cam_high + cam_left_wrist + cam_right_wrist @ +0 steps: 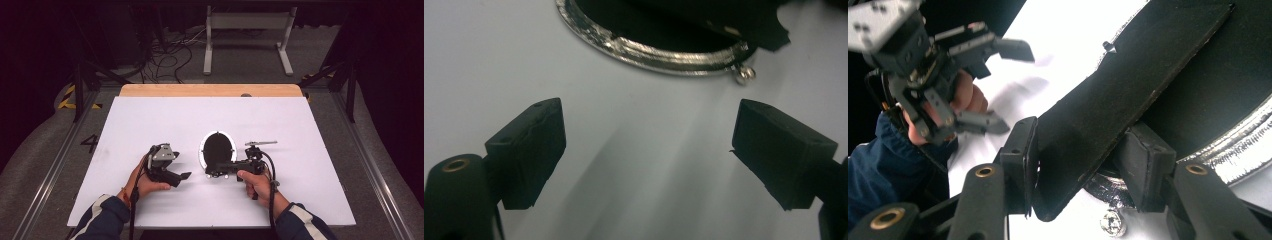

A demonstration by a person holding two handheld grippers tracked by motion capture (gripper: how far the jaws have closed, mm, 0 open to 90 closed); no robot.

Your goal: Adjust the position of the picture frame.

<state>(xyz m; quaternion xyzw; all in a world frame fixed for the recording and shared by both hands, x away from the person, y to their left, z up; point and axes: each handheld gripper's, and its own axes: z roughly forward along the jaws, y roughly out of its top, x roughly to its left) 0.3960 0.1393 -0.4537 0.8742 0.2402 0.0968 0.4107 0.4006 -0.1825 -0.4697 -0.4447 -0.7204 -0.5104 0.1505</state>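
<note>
The purse (218, 148), an oval black pouch with a silver rim, lies near the middle of the white counter (150, 120), well clear of every edge, with bare room all round. The right tongs (216, 170) lie level, pointing left, and pinch the purse's black flap (1108, 100) at its near rim. The left tongs (182, 176) stand spread and empty just left of the purse, angled toward it.
</note>
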